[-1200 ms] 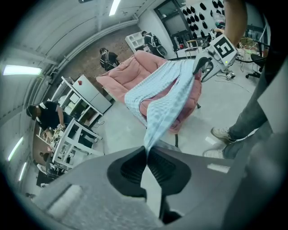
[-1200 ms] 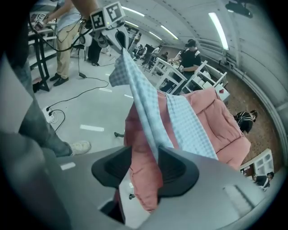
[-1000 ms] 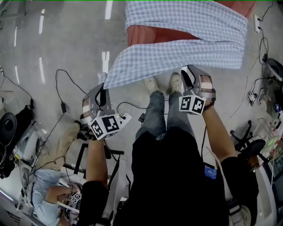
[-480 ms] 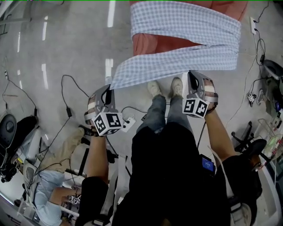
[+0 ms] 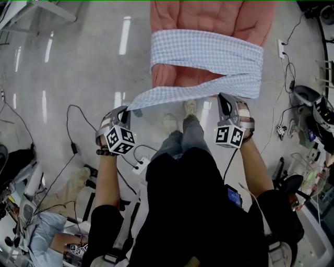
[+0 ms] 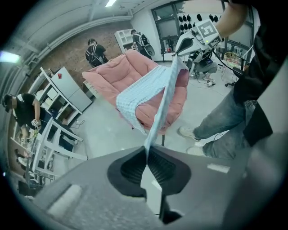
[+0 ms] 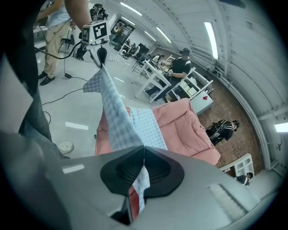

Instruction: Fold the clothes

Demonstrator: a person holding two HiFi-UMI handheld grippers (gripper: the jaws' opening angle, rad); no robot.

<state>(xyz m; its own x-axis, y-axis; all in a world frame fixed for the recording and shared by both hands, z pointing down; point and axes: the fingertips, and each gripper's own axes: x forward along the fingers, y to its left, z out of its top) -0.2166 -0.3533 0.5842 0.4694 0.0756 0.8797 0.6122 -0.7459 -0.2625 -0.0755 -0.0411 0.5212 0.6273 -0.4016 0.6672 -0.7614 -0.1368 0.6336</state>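
Observation:
A blue-and-white checked garment [image 5: 209,52] lies across a pink padded chair [image 5: 209,15]. Its near edge is lifted off the chair and stretched between my two grippers. My left gripper [image 5: 127,108] is shut on the left corner, and the cloth runs straight out of its closed jaws [image 6: 146,152] toward the chair [image 6: 130,67]. My right gripper [image 5: 222,97] is shut on the right end, with checked fabric [image 7: 118,117] pinched between its pads [image 7: 143,149] and a flap hanging below. Each gripper appears in the other's view: the right gripper [image 6: 183,43] and the left gripper [image 7: 100,53].
My legs and shoes [image 5: 190,108] stand just before the chair. Cables and a power strip [image 5: 140,166] lie on the grey floor at left. A seated person [image 5: 47,234] is at bottom left, and chair bases and gear [image 5: 308,99] at right. White tables [image 7: 155,78] and other people stand farther off.
My right gripper has risen with the garment's edge in it. The near edge has come up off the chair and pulled straighter between the grippers. The left gripper shifted slightly.

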